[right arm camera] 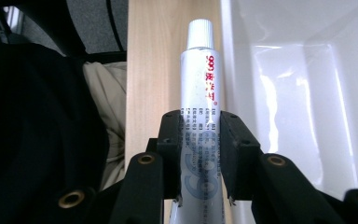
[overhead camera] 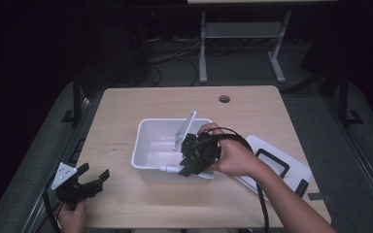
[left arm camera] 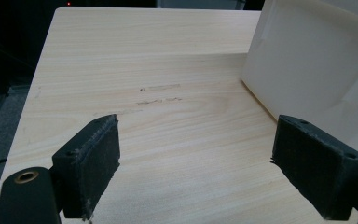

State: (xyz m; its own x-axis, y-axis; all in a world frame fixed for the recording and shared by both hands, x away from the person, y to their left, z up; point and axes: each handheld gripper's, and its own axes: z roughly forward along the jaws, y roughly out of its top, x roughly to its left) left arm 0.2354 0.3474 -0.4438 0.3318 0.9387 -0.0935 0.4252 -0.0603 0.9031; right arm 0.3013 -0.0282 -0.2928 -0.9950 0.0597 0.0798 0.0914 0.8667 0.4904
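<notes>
Step in hand: transfer of a tube (right arm camera: 199, 107) relative to the white bin (overhead camera: 148, 145). The bin is the landmark for all positions below.

Right gripper (right arm camera: 200, 154): the fingers (right arm camera: 170, 149) are closed onto the tube's printed body, one pad on each side, gripping its lower half. The white cap end projects beyond the fingers. In the high view the right gripper (overhead camera: 187, 165) sits at the bin's near right corner, and the tube (overhead camera: 171, 168) lies roughly level along the bin's near rim, cap pointing towards the bin's left side. Whether the tube is going in or coming out cannot be determined with certainty; with the tube level with the rim and not over the cavity, placement into the bin is the more probable reading.

Left gripper (overhead camera: 90, 180): parked on the worktop (overhead camera: 126, 107) to the near left of the bin, fingers (left arm camera: 91, 158) spread wide with nothing between them. It takes no part in the current step.

Also present: a thin white object leans against the bin's far right inner wall; its identity is unclear. A white lid (overhead camera: 291, 167) with a black handle lies to the right of the bin.

Next move, if placement is intended:
1. Carry the tube over the bin's cavity, clear of the near rim.
2. Lower it towards the bin floor, avoiding the leaning object.
3. Open the fingers only once the tube is supported.
</notes>
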